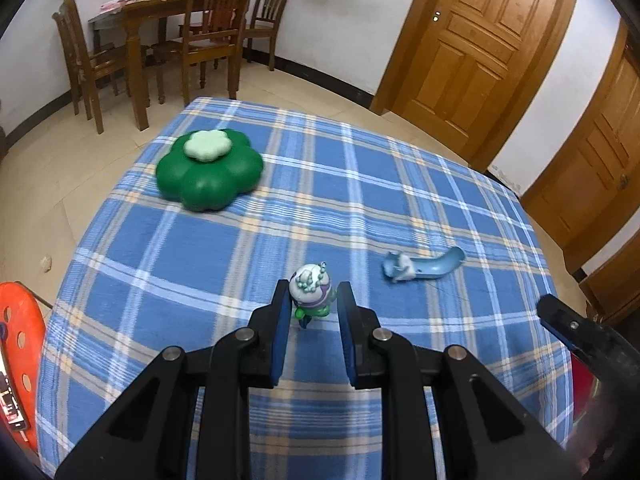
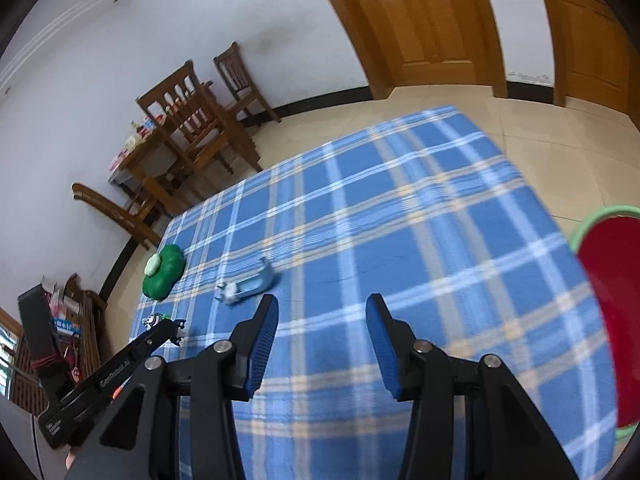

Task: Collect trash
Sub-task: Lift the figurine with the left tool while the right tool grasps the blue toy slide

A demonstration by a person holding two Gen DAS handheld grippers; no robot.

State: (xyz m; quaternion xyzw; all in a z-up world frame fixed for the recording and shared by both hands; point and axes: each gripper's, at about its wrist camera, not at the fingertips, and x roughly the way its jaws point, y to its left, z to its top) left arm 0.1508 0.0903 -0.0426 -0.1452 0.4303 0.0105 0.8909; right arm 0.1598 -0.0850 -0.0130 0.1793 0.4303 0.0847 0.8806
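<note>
A small green and white toy figure stands on the blue plaid tablecloth, between the fingertips of my left gripper. The jaws are open around it with small gaps on both sides. A pale blue spoon-shaped piece lies to its right. A green flower-shaped container sits at the far left. In the right wrist view my right gripper is open and empty above the cloth; the blue piece, the container and the left gripper at the figure lie to its left.
A red bin with a green rim stands off the table's right edge. An orange perforated stool is at the left edge. A wooden table with chairs and wooden doors stand beyond.
</note>
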